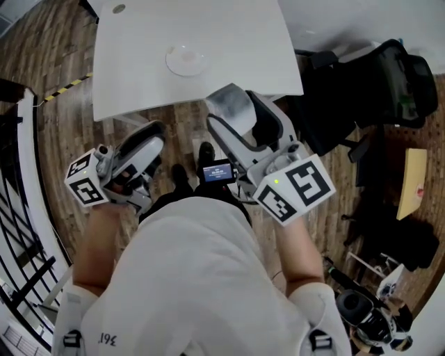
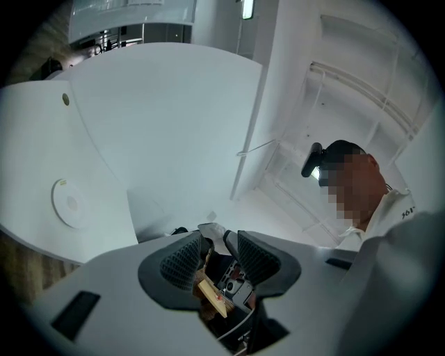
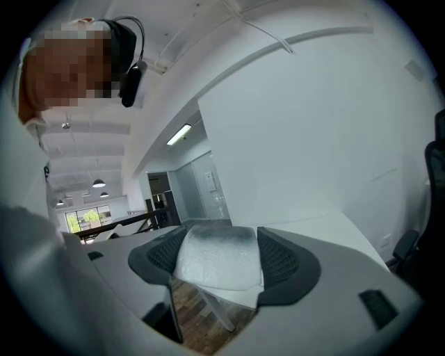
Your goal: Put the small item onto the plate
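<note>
A small round white plate (image 1: 186,60) lies on the white table (image 1: 132,76), near its front edge; the left gripper view has this plate (image 2: 69,201) at the far left. My right gripper (image 1: 240,117) hangs over the table's front edge, just right of the plate, shut on a white-and-grey soft packet (image 1: 233,103). In the right gripper view the packet (image 3: 215,268) fills the space between the pads of the gripper (image 3: 217,259). My left gripper (image 1: 148,137) is held lower, in front of the table, with a narrow gap and nothing between its pads (image 2: 182,263).
A black office chair (image 1: 368,90) and dark bags stand to the right of the table. A black railing (image 1: 21,208) runs down the left side over the wood floor. A round grommet (image 1: 119,8) sits in the table's far left.
</note>
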Action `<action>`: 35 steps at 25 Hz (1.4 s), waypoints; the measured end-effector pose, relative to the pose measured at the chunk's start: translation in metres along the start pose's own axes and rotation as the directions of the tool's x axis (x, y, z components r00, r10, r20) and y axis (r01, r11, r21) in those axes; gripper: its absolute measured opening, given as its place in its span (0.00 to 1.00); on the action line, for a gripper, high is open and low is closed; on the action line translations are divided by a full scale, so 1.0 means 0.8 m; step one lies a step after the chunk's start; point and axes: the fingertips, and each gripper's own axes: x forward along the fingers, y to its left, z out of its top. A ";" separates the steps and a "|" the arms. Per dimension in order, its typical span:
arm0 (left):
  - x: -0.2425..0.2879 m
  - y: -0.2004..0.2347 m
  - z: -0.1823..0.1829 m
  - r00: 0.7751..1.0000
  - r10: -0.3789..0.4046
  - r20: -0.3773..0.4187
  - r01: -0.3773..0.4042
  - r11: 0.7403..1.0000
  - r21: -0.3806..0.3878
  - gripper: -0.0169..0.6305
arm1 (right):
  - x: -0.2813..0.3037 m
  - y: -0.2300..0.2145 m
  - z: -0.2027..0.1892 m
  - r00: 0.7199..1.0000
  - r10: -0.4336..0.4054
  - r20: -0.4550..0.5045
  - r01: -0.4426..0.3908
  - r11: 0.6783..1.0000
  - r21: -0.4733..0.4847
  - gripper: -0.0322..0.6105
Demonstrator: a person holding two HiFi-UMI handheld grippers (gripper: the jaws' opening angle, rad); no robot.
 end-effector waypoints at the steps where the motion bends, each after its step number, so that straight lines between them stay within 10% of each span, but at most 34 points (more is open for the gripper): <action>1: 0.006 0.007 0.002 1.000 0.012 0.001 -0.012 1.000 0.012 0.25 | 0.007 -0.008 -0.002 1.000 0.012 -0.012 -0.012 1.000 -0.009 0.53; 16: 0.077 0.102 0.017 0.984 0.174 0.044 -0.177 0.982 0.066 0.25 | 0.091 -0.103 -0.029 0.974 0.175 -0.142 -0.183 0.982 -0.044 0.53; 35: 0.044 0.198 0.061 0.968 0.248 -0.028 -0.247 0.968 0.048 0.25 | 0.190 -0.127 -0.080 0.970 0.066 -0.235 -0.082 0.995 -0.058 0.53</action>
